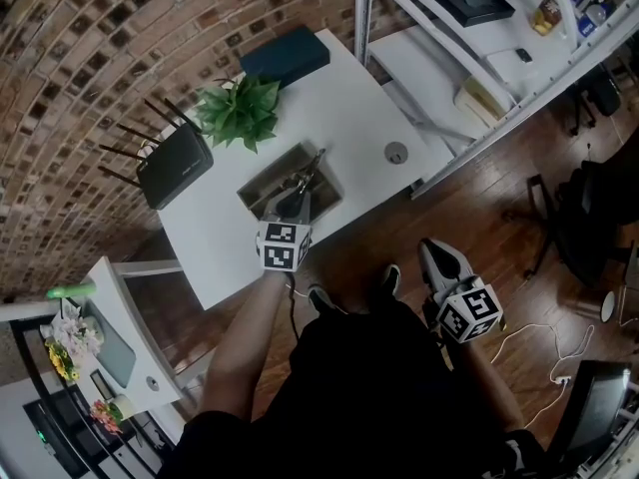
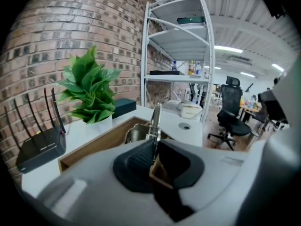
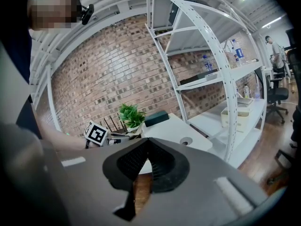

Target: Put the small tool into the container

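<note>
A wooden open-top container (image 1: 262,190) sits near the front edge of the white table (image 1: 349,98), with metal items inside. My left gripper (image 1: 296,206) hangs over it. In the left gripper view a thin metal tool (image 2: 154,119) stands up between the jaws over the container (image 2: 101,142). It lies against the left pad, and a narrow gap shows beside the right pad, so the left gripper (image 2: 155,149) is slightly open. The tool (image 1: 312,165) points away over the box. My right gripper (image 1: 436,257) is low by the person's legs, off the table. Its jaws (image 3: 147,142) are shut on nothing.
A potted green plant (image 1: 240,110) stands just behind the container, a black router (image 1: 173,165) to its left, a dark box (image 1: 285,55) at the far edge. A round grommet (image 1: 396,153) is in the table's right part. White shelving (image 1: 479,58) stands to the right.
</note>
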Available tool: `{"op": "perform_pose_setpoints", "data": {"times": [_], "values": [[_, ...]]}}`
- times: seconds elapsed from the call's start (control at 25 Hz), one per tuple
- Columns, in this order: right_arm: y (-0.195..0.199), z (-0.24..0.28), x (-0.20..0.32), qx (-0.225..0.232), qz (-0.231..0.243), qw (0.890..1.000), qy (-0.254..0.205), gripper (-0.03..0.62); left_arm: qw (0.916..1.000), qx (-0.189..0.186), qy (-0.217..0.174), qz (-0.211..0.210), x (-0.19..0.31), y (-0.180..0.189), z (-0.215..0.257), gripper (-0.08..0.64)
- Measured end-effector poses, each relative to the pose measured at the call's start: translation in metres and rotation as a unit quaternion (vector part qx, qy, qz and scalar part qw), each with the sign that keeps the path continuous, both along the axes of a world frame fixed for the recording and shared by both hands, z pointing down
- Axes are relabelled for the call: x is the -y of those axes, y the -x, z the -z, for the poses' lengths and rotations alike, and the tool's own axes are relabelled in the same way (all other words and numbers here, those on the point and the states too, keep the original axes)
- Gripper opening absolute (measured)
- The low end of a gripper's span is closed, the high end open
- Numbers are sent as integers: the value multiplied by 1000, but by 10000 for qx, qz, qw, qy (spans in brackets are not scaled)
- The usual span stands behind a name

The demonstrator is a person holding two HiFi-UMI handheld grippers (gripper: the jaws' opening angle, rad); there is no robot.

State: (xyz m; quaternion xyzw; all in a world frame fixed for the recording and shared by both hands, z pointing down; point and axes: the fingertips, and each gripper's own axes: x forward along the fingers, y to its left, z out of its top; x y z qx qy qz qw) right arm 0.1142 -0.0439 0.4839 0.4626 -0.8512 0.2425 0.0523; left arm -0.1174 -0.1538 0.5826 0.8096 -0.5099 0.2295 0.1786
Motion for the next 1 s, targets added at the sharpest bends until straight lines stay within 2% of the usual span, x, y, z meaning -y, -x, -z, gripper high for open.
{"op": "perform_pose_setpoints", "data": {"times": [0.08,0.24,0.36,0.52,0.8,0.92,1.0], "values": [[-1,-1,0,3,2,10000,10,5,10000,-19,9,18,-1,-1,-1,40],[0,-2,0,6,32,10000,17,5,9999,-102,-11,108,-4,2,0,114],[3,0,2,24,60,10000,4,5,9997,-200,-25,158,-9,5,3,137],[10,0,3,30,177,9998,-18,5,9985,-406,-104,353,-24,14,14,140],[35,5,11,-117,407,9990,-135,5,9883,-1183,-457,843,-73,41,66,130],[57,10,12,-195,697,9970,-263,5,9843,-1377,-557,954,-100,53,82,112],[75,15,12,-203,922,9950,-327,5,9838,-1374,-592,985,-118,63,88,104]]}}
